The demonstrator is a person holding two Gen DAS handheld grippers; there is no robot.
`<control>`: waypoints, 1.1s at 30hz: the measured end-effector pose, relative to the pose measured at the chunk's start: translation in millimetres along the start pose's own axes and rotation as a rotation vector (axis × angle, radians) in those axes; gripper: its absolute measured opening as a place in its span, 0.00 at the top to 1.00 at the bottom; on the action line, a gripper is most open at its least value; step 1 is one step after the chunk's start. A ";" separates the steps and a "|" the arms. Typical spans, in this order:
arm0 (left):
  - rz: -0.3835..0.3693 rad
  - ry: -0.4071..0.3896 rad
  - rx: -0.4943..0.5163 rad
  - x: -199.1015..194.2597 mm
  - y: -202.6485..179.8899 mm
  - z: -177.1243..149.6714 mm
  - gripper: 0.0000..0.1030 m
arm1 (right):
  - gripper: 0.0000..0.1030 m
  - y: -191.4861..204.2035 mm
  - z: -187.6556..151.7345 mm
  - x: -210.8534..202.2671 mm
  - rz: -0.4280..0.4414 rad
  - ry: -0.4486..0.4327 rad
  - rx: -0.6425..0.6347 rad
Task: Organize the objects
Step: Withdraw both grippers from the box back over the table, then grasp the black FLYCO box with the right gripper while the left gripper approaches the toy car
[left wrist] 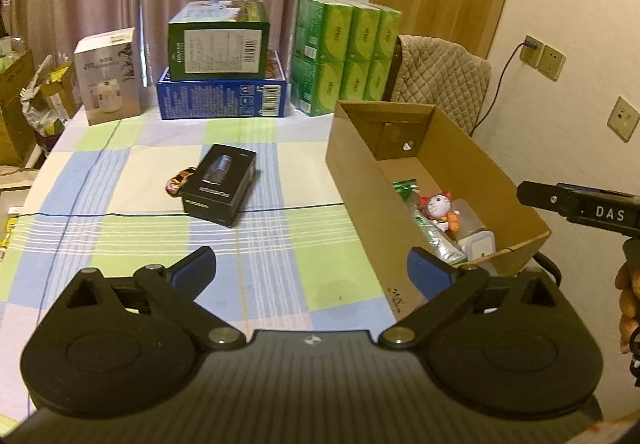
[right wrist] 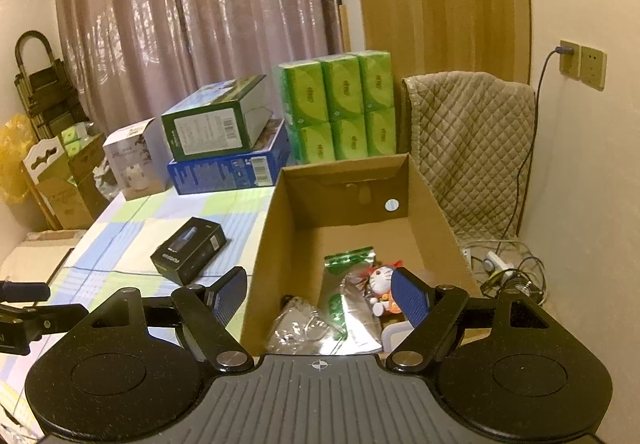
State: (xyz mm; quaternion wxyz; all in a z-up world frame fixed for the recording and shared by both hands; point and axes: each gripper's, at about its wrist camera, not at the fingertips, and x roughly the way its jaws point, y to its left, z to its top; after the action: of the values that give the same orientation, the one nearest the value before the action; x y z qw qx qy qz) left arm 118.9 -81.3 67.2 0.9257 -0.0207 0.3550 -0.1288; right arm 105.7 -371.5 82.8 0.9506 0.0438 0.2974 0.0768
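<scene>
Holding both tools above the checked surface (left wrist: 120,171), nothing gripped in either. My left hand-held gripper (left wrist: 312,264) is spread wide, blue pads apart over bare cloth. My right hand-held gripper (right wrist: 318,296) is likewise spread, empty, poised over the near end of the cardboard box (right wrist: 276,228).

Already in the box: a green foil pouch (right wrist: 348,260), a red-and-white cat figurine (right wrist: 380,280), a clear crinkled plastic bag (right wrist: 296,324) at the near wall, and a white lidded container (left wrist: 478,244) at the near corner. These sit loose on the box floor; the far half is bare cardboard.

Left outside: a black product box (left wrist: 220,183) lying flat mid-surface, well apart from the cardboard box, and a small red-and-yellow toy car (left wrist: 180,179) touching or just beside its left edge; cannot tell which.

Along the far edge stand a white appliance carton (left wrist: 108,75), a green box (left wrist: 218,43) stacked on a blue box (left wrist: 224,95), and shrink-wrapped green tissue packs (left wrist: 344,55). Whether these count as items to sort, I cannot tell.

Judgement: task more than half done if only the loose items matter; two pieces remain. The black box looks like the left tool's nearer target.
</scene>
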 end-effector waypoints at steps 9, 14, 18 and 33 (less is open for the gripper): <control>0.067 -0.015 0.018 -5.0 24.8 -6.8 0.01 | 0.26 20.5 -1.1 4.0 0.029 0.010 -0.018; 0.110 -0.013 0.005 -4.3 51.7 -11.8 0.01 | 0.25 39.3 -3.4 9.9 0.067 0.020 -0.026; 0.155 -0.017 -0.013 -7.9 79.1 -13.6 0.01 | 0.25 61.1 -5.4 17.3 0.100 0.032 -0.040; 0.243 -0.016 -0.069 30.0 169.0 -14.3 0.01 | 0.24 147.5 -24.1 106.1 0.202 0.127 -0.066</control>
State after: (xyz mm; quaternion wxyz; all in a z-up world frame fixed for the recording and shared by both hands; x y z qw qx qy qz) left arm 168.7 75.1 15.0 0.9360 -0.0106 0.3518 -0.0030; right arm 160.3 -207.1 22.8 0.9182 0.0373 0.3487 0.1844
